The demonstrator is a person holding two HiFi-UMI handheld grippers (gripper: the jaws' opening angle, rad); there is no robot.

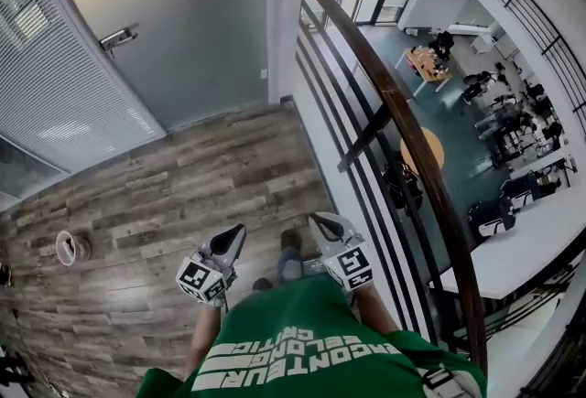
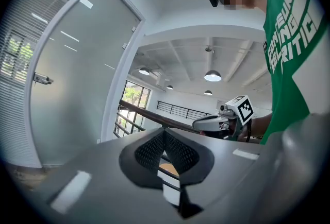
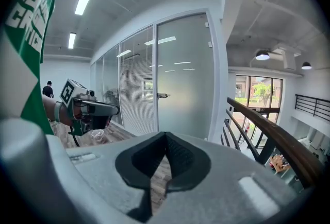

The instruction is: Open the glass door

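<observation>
Step in hand: approach. The frosted glass door (image 1: 174,30) looks closed, across the wood-plank floor (image 1: 183,186). Its metal lever handle (image 1: 119,37) is well apart from both tools.

Left hand-held gripper (image 1: 238,233) and right hand-held gripper (image 1: 318,222): jaws pressed together, nothing between them.

Next, by my reading: close in, spread one pair, take the lever.

Writing: white print on the green shirt (image 1: 311,341); "CRITIC" is legible, the rest unsure.

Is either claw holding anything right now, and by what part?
Nothing. Both the left claw and the right claw are shut and empty, with the door handle untouched ahead.
</observation>
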